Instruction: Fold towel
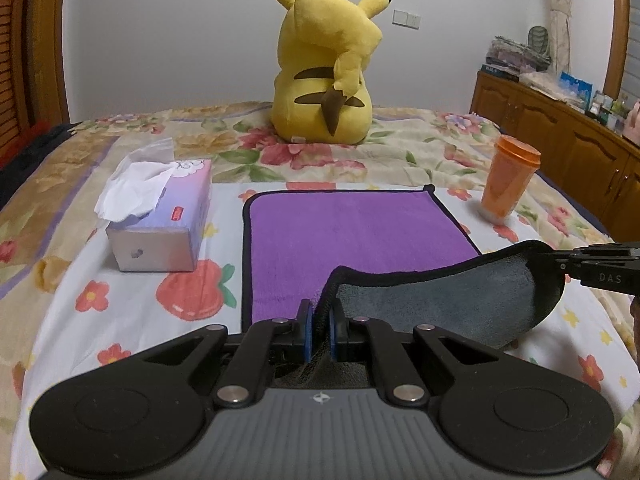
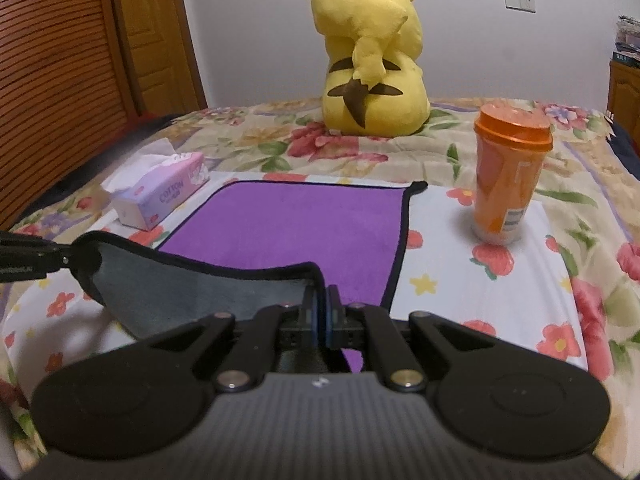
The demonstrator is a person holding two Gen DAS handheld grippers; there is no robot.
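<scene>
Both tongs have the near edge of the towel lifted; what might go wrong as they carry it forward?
1. The left tongs and right tongs each pinch only a corner of the towel, so one may slip out and leave a skewed fold.
2. The lifted edge sags between them, so it may land wrinkled or off the far edge.
3. The orange cup stands beside the towel's right edge and the tissue box beside its left; a wide sweep might knock either.

I see a yellow plush [image 1: 325, 68] sitting upright, back to me, on the floral bedspread [image 1: 132, 292], tissue box [image 1: 160, 216] at left — tissue poking out — lidded orange cup [image 1: 508, 180] at right, wooden cabinet [image 1: 560, 132] beyond
</scene>
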